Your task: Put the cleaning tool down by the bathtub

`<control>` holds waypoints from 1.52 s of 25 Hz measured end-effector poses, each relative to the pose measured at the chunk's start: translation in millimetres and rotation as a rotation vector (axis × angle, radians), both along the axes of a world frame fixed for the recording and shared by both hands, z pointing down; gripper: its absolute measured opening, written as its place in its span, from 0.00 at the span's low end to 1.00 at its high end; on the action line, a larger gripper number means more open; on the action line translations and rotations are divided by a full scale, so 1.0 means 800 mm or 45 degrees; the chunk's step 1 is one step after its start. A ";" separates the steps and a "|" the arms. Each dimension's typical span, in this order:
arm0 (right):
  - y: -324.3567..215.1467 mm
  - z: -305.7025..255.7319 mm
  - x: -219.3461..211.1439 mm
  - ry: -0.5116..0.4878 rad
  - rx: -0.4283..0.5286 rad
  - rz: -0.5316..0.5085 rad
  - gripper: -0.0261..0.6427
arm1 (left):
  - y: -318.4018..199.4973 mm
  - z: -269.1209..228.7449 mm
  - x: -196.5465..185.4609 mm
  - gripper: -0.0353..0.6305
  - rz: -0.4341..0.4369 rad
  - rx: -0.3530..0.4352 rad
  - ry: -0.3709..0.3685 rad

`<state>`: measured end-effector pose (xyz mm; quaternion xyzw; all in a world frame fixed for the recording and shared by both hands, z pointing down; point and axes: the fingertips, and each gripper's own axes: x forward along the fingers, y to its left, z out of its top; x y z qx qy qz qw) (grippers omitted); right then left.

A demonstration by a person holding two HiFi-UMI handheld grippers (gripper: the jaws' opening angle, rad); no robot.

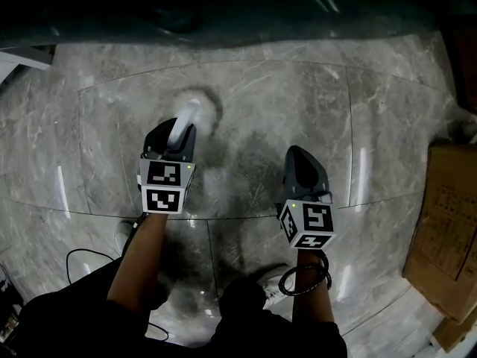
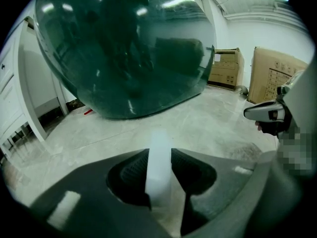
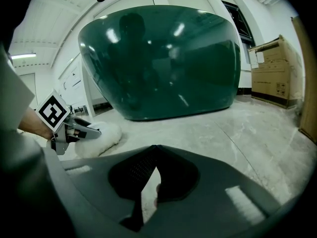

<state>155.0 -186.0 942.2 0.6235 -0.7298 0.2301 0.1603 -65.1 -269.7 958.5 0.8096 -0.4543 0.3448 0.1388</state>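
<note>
The cleaning tool has a white handle (image 2: pixel 159 165) and a fluffy white head (image 1: pixel 197 110). My left gripper (image 1: pixel 179 130) is shut on the handle, which runs forward between its jaws. In the right gripper view the fluffy head (image 3: pixel 99 137) lies low on the floor, just ahead of the left gripper (image 3: pixel 67 128). The dark green bathtub (image 2: pixel 124 48) rises beyond it and fills the top edge of the head view (image 1: pixel 223 10). My right gripper (image 1: pixel 299 157) hangs to the right, shut, with nothing between its jaws (image 3: pixel 154 150).
The floor is grey marble tile (image 1: pixel 298 103). Cardboard boxes (image 1: pixel 447 230) stand at the right, with more along the far wall (image 2: pixel 225 68). A white cabinet (image 2: pixel 15 88) stands left of the tub. A black cable (image 1: pixel 78 258) lies by the person's feet.
</note>
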 end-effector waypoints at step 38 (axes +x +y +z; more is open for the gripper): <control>0.008 -0.103 0.014 0.010 -0.010 0.076 0.06 | 0.015 -0.087 0.012 0.24 0.018 0.091 0.094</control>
